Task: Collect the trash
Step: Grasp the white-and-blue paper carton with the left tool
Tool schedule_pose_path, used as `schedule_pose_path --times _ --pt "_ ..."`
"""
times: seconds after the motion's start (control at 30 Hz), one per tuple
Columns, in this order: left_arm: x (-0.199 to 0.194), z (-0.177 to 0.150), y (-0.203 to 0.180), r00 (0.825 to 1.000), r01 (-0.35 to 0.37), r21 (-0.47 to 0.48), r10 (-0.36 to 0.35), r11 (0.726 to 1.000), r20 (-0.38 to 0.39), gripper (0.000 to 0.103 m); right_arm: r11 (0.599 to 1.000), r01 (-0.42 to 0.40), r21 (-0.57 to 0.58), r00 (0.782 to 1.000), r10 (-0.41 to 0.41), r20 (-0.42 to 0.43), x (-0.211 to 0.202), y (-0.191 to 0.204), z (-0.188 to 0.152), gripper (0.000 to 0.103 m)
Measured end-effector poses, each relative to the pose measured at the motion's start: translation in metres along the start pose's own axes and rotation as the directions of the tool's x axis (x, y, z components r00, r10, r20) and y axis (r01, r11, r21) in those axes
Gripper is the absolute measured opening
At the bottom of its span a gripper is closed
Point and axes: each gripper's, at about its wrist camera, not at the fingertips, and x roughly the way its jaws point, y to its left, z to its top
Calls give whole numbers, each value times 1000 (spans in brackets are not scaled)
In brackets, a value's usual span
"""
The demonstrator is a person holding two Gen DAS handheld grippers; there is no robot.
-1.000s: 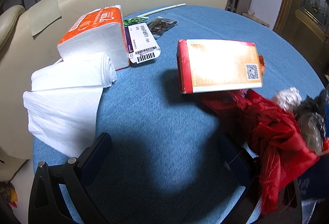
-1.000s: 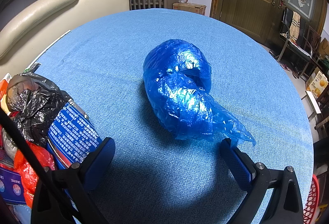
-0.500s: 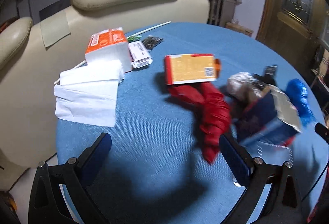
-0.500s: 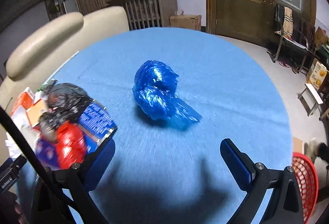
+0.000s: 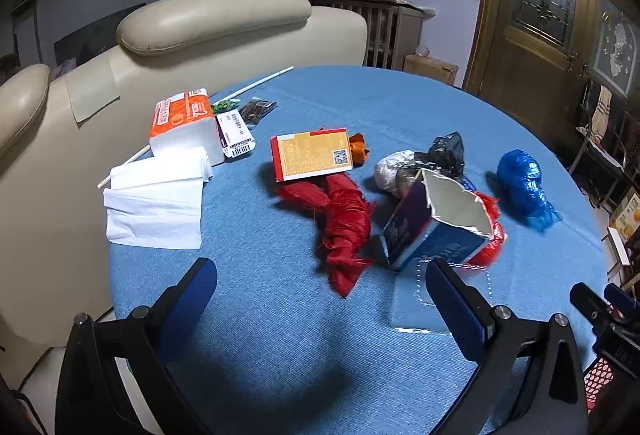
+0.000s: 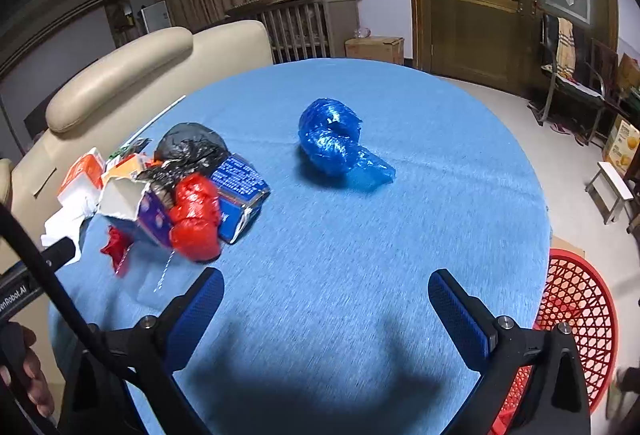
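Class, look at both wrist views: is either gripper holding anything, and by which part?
Nothing is held. The left gripper and right gripper both hover with jaws open above the blue tablecloth.

A cream leather sofa [image 5: 208, 35] stands beyond the fingers to their left; a wooden door [image 6: 480, 7] with leaded glass stands to their right.
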Motion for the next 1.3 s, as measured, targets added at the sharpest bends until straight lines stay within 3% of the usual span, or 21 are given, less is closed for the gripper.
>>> schedule_pose_path --times 1.0,1.3 --pt "-10 0 -11 1000 18 21 -18 1000 0 103 1000 -10 22 1000 10 3 -9 -3 -18 103" --pt "-24 5 -25 996 84 35 -84 996 15 103 1000 -13 25 1000 13 7 -10 -4 -19 103"
